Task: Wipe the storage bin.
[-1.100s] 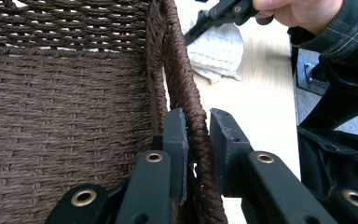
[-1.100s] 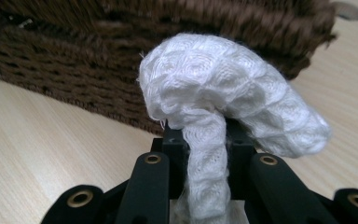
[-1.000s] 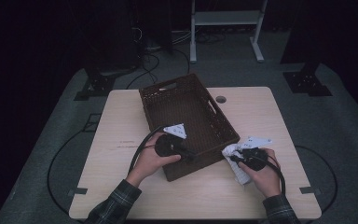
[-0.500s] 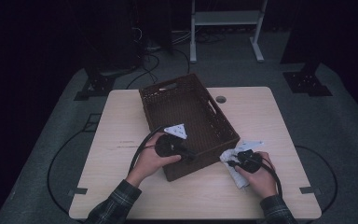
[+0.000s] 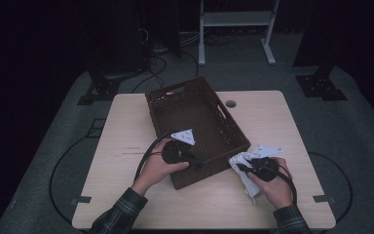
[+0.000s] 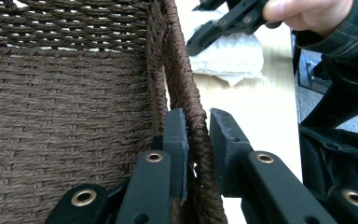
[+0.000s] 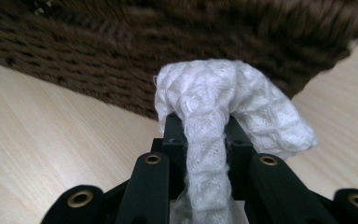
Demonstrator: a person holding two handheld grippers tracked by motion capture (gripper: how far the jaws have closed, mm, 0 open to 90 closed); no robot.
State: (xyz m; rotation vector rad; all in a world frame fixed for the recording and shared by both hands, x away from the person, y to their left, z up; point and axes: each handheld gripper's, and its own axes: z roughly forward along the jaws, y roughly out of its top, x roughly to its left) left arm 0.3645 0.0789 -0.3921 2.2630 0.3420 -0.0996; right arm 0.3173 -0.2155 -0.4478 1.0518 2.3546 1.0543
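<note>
Change since a second ago: right gripper (image 5: 243,168) drawn in closer to the basket's near right corner, cloth carried along; left gripper (image 5: 198,163) unmoved on the rim.

Right gripper grip: jaws nearly together, pinching a bunched fold of the white cloth (image 7: 205,140), which arches up over the jaw tips and hangs down both sides; held by the middle, probably so the whole piece lifts as one bundle.

Cloth position: partly raised, its loose tail trailing on the table (image 5: 272,122) toward the person's right hand (image 5: 272,183); just beside the outer wall of the basket (image 5: 195,122), not yet over the rim.

Left gripper grip: jaws narrowed onto the braided rim (image 6: 191,107), one pad inside the wall, one outside, in the left gripper view; whether they press hard cannot be told, yet clearly bracing it.

Reason for the brace: likely to keep the light wicker basket from sliding or tipping while the other hand works against its side.

Basket: dark brown weave, set askew on the pale tabletop, handle slots in the end walls, inside bare as far as seen.

Judgement of step: cloth on its way in; lift over the near wall remains.

Farther off: white shelf legs (image 5: 236,19) and cables on the grey floor.
</note>
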